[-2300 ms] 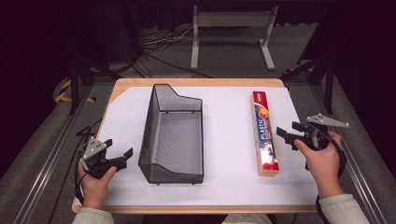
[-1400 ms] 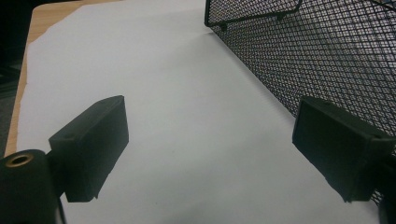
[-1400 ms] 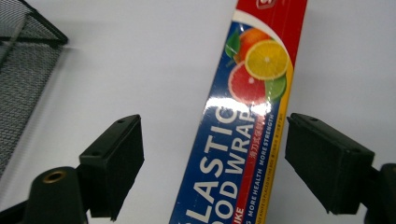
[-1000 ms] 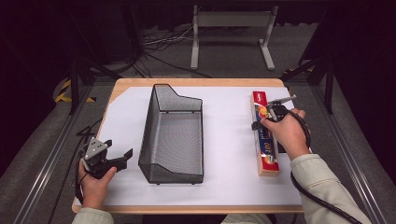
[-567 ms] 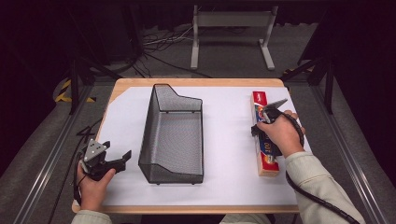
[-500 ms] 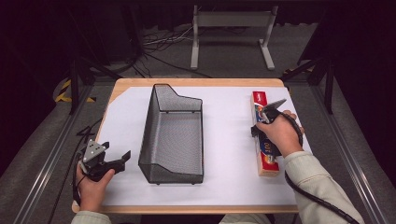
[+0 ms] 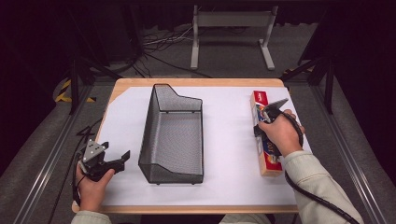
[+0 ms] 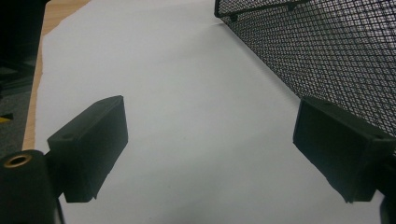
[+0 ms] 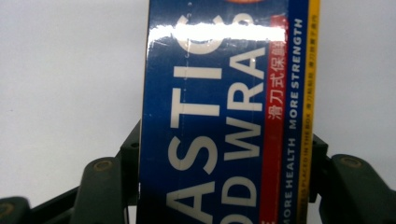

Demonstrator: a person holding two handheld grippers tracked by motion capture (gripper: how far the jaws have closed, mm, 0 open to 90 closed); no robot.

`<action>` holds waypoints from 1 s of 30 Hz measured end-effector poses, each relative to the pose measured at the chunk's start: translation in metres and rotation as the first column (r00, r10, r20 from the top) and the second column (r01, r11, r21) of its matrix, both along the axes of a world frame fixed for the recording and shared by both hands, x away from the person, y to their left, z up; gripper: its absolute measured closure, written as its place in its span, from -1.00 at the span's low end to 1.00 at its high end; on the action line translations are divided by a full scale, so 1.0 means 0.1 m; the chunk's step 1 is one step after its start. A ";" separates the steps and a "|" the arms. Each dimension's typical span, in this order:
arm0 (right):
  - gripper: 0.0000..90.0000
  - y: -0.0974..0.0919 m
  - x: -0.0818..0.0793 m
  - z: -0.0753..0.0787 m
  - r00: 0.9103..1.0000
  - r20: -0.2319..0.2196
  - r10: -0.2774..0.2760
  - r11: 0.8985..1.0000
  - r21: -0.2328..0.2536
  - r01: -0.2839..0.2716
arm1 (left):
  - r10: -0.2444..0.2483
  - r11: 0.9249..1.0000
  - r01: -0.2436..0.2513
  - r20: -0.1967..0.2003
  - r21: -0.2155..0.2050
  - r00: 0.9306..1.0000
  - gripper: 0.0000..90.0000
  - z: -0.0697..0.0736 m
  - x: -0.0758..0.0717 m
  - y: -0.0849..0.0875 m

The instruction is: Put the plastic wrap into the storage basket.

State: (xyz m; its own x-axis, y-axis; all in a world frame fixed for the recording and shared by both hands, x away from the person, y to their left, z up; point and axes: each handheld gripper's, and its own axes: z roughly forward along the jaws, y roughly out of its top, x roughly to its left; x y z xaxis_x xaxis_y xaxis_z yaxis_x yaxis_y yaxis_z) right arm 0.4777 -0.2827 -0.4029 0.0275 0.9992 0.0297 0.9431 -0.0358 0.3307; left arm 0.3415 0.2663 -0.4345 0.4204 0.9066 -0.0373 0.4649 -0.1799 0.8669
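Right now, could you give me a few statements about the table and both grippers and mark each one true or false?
1. The right gripper is shut on the plastic wrap box. True.
2. The plastic wrap box lies inside the mesh basket. False: it lies on the white sheet, to the right of the basket and apart from it.
3. The left gripper holds the basket's rim. False: its jaws stand open with nothing between them, beside the basket's wall.
4. The mesh basket holds nothing. True.
5. The box is printed with the words PLASTIC and WRAP. True, as the right gripper view shows.
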 end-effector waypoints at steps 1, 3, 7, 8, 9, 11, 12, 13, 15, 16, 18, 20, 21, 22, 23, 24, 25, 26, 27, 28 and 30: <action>-0.09 -0.02 -0.01 0.01 1.000 0.012 -0.002 1.000 0.007 0.002 | -0.003 1.000 0.003 -0.001 0.003 1.000 -0.76 0.00 0.01 -0.01; -0.08 -0.05 -0.02 0.03 1.000 0.026 -0.005 1.000 0.028 0.004 | -0.003 1.000 0.003 -0.002 0.000 1.000 -0.76 0.00 0.02 -0.02; -0.08 -0.08 -0.06 0.12 0.998 0.060 0.005 0.999 0.035 -0.007 | -0.007 1.000 0.007 0.000 0.002 1.000 -0.76 0.00 0.04 -0.05; -0.08 -0.09 -0.07 0.16 0.998 0.066 0.004 0.999 0.040 -0.007 | -0.011 1.000 0.011 0.001 0.003 1.000 -0.76 0.00 0.05 -0.05; -0.08 -0.09 -0.09 0.20 0.997 0.073 0.006 0.999 0.045 -0.009 | -0.011 1.000 0.011 0.001 0.004 1.000 -0.76 0.00 0.05 -0.06; -0.08 -0.10 -0.11 0.27 0.996 0.087 0.009 0.998 0.059 -0.014 | -0.006 1.000 0.006 0.003 -0.001 1.000 -0.75 0.00 0.06 -0.06; -0.08 -0.09 -0.13 0.31 0.995 0.101 0.011 0.998 0.063 -0.018 | -0.003 1.000 0.003 0.003 -0.004 1.000 -0.75 0.00 0.06 -0.06; -0.08 -0.09 -0.13 0.31 0.995 0.101 0.011 0.998 0.063 -0.018 | -0.003 1.000 0.003 0.003 -0.004 1.000 -0.75 0.00 0.06 -0.06; -0.08 -0.09 -0.17 0.41 0.988 0.154 0.027 0.998 0.058 -0.037 | -0.001 1.000 0.001 0.005 -0.008 1.000 -0.75 0.01 0.07 -0.06; -0.08 -0.09 -0.18 0.45 0.986 0.164 0.031 0.997 0.064 -0.042 | -0.002 1.000 0.002 0.005 -0.008 1.000 -0.75 0.01 0.07 -0.06; -0.08 -0.08 -0.21 0.52 0.984 0.176 0.039 0.995 0.084 -0.054 | -0.003 1.000 0.003 0.009 -0.011 1.000 -0.75 0.00 0.07 -0.06; -0.08 -0.07 -0.24 0.58 0.981 0.190 0.049 0.994 0.088 -0.067 | 0.000 1.000 0.000 0.005 -0.013 1.000 -0.75 0.00 0.07 -0.06; -0.08 -0.06 -0.26 0.62 0.979 0.195 0.056 0.993 0.087 -0.075 | 0.001 1.000 -0.001 0.005 -0.014 1.000 -0.75 0.00 0.07 -0.06; -0.08 -0.06 -0.27 0.64 0.978 0.201 0.061 0.993 0.089 -0.080 | 0.001 1.000 -0.001 0.005 -0.015 1.000 -0.75 0.00 0.07 -0.06; -0.08 -0.05 -0.29 0.67 0.977 0.203 0.067 0.992 0.090 -0.087 | 0.001 1.000 -0.001 0.005 -0.014 1.000 -0.75 0.00 0.07 -0.06; -0.08 -0.04 -0.30 0.69 0.975 0.207 0.074 0.992 0.088 -0.094 | 0.003 1.000 -0.003 0.006 -0.012 1.000 -0.75 0.00 0.07 -0.06; -0.08 -0.03 -0.32 0.72 0.973 0.214 0.083 0.991 0.083 -0.103 | 0.004 1.000 -0.004 0.006 -0.010 1.000 -0.75 0.00 0.07 -0.06; -0.08 -0.02 -0.33 0.74 0.971 0.223 0.089 0.991 0.082 -0.109 | 0.003 1.000 -0.003 0.005 -0.012 1.000 -0.75 0.00 0.07 -0.06; -0.08 -0.01 -0.34 0.76 0.969 0.227 0.093 0.990 0.086 -0.115 | 0.004 1.000 -0.004 0.006 -0.012 1.000 -0.75 0.01 0.07 -0.05; -0.08 -0.01 -0.34 0.76 0.969 0.227 0.093 0.990 0.086 -0.115 | 0.004 1.000 -0.004 0.006 -0.012 1.000 -0.75 0.01 0.07 -0.05; -0.08 0.02 -0.37 0.80 0.967 0.232 0.108 0.987 0.091 -0.132 | 0.004 1.000 -0.004 0.007 -0.010 1.000 -0.75 0.01 0.06 -0.05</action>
State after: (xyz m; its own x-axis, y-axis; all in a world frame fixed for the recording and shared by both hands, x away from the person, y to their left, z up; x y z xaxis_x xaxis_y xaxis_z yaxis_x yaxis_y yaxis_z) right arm 0.4405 -0.2807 -0.3233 -0.1118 0.9857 0.1260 0.8441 0.0273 0.5355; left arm 0.3479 0.2609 -0.4339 0.4169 0.9079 -0.0430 0.4593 -0.1696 0.8719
